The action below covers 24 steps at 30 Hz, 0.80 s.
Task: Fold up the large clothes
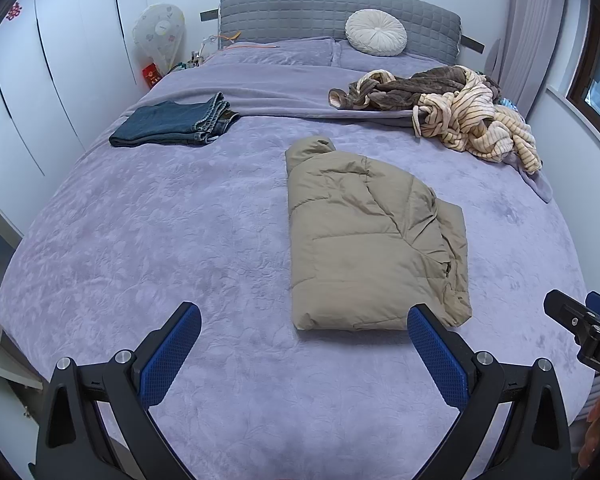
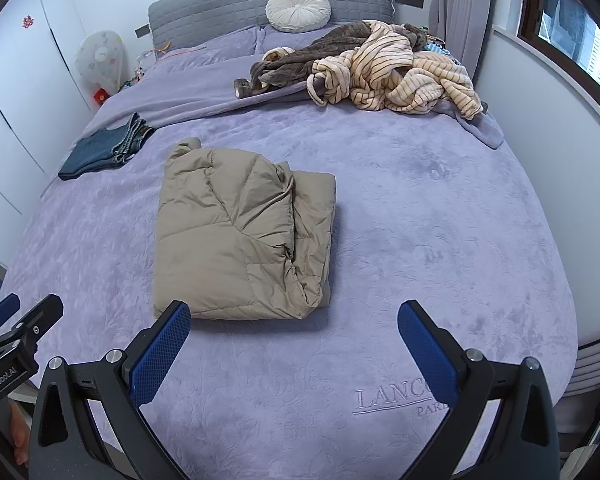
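I'm holding left gripper (image 1: 304, 320) and right gripper (image 2: 294, 316) spread, empty, facing folded tan jacket (image 2: 240, 236) lying at 12 o'clock.

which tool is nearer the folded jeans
Left. The left tool hangs open over the bed's near edge, with the jeans ahead to its left. The right tool, also open, sits further right, with the tan jacket between it and the jeans.
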Available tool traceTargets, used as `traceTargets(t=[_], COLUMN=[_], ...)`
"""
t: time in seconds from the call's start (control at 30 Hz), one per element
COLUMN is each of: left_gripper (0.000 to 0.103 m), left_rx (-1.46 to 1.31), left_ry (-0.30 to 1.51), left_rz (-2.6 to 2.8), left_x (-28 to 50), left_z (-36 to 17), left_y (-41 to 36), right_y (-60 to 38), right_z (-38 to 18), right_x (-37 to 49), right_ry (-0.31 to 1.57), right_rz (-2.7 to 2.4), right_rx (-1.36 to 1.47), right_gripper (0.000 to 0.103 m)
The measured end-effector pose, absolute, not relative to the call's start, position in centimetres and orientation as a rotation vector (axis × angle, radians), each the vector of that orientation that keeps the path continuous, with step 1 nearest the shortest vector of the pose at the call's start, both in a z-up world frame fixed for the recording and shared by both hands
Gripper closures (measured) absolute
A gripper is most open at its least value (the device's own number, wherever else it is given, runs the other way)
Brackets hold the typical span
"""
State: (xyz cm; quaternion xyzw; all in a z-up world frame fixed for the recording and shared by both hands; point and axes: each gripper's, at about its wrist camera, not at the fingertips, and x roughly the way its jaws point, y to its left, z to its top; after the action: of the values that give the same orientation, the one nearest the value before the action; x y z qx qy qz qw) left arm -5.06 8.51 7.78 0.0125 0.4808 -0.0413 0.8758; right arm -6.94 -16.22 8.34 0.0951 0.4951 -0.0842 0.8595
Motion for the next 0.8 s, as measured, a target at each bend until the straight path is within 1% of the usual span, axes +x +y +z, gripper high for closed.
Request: traceTargets(t=[0.8], left_gripper=[0.000], left_rx=[0.028], left_ry=[1.005], left_rz=[-0.085], left_x=[-5.00], left_z=[7.77], left_y=[8.58], right_y=[-16.47], right_z=[8.37], right_x=[-6.84], right_ry=[1.039], right_rz=[-0.174], right_rx=[0.203], right_gripper=[0.000])
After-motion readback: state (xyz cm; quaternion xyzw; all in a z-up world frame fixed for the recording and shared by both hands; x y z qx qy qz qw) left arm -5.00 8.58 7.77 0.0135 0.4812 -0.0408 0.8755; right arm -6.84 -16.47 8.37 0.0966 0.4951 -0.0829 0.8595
